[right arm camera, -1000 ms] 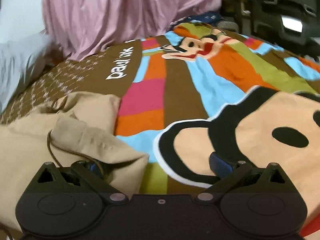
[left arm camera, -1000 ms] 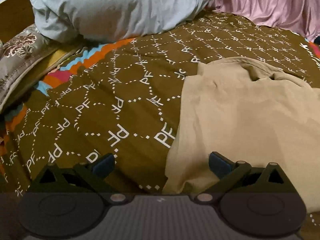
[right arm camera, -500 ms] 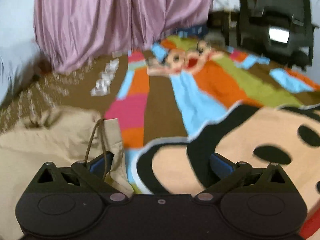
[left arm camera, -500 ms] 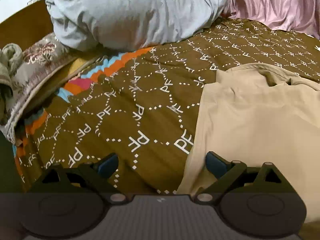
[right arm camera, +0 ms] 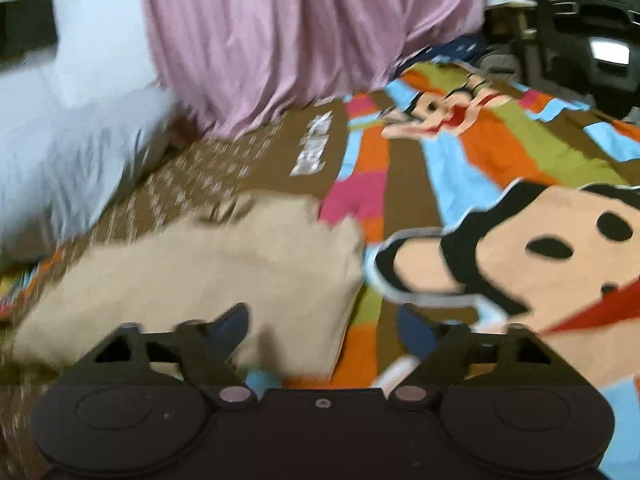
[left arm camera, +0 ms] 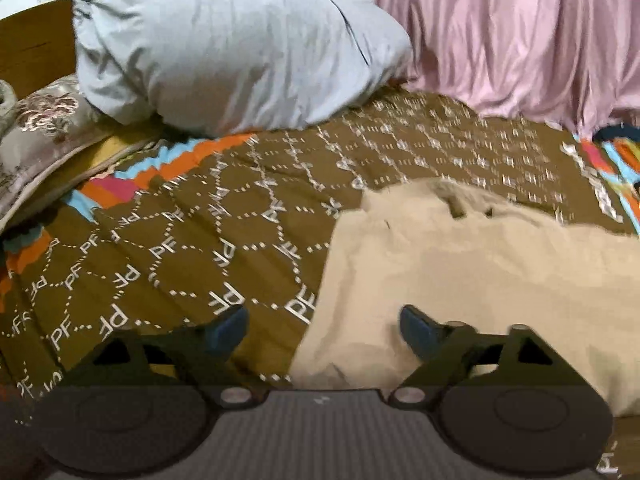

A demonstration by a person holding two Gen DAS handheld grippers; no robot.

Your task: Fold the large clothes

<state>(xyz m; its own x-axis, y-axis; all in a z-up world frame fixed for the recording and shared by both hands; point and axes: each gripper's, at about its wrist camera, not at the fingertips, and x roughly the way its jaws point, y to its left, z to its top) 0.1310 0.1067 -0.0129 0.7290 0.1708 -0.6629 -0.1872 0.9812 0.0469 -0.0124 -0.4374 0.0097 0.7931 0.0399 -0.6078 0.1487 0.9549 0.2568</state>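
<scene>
The tan garment [left arm camera: 480,272] is lying folded up on the bedspread [left arm camera: 192,240], on the brown patterned part right next to where the bright cartoon print starts. The left gripper [left arm camera: 322,326] hangs over the garment's left edge, with its right finger over the cloth and its left finger over the bare bedspread. Its jaws have just been closing but are still well apart, and they aren't pinching anything. It's the same story for the right gripper [right arm camera: 324,324] at the garment's [right arm camera: 208,272] right edge: its jaws have been narrowing but stay apart, nothing clamped. That view is pretty blurry. A pale blue pillow [left arm camera: 240,48] sits at the head of the bed, with a pink curtain [left arm camera: 520,32] behind.
</scene>
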